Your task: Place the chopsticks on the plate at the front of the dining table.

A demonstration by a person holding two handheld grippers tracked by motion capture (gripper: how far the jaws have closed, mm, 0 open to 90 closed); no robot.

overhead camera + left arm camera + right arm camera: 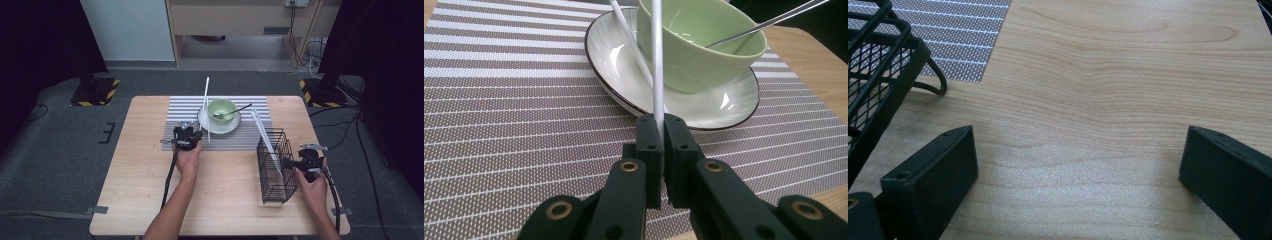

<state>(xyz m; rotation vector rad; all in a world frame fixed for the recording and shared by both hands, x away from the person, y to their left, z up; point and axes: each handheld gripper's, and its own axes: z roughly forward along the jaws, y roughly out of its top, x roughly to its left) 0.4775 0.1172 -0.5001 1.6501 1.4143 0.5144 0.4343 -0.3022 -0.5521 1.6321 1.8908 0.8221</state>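
Observation:
My left gripper is shut on the near end of a white chopstick, which runs away from the jaws past the bowl's left side. A second white chopstick lies slanted across the white plate. On the plate stands a green bowl with a metal spoon leaning in it. My right gripper hovers open over bare wood, just right of a black wire basket.
A striped placemat lies under the plate on the wooden table. White sticks lean out of the basket's top left. Dark stands and cables sit on the floor beyond the table's far corners.

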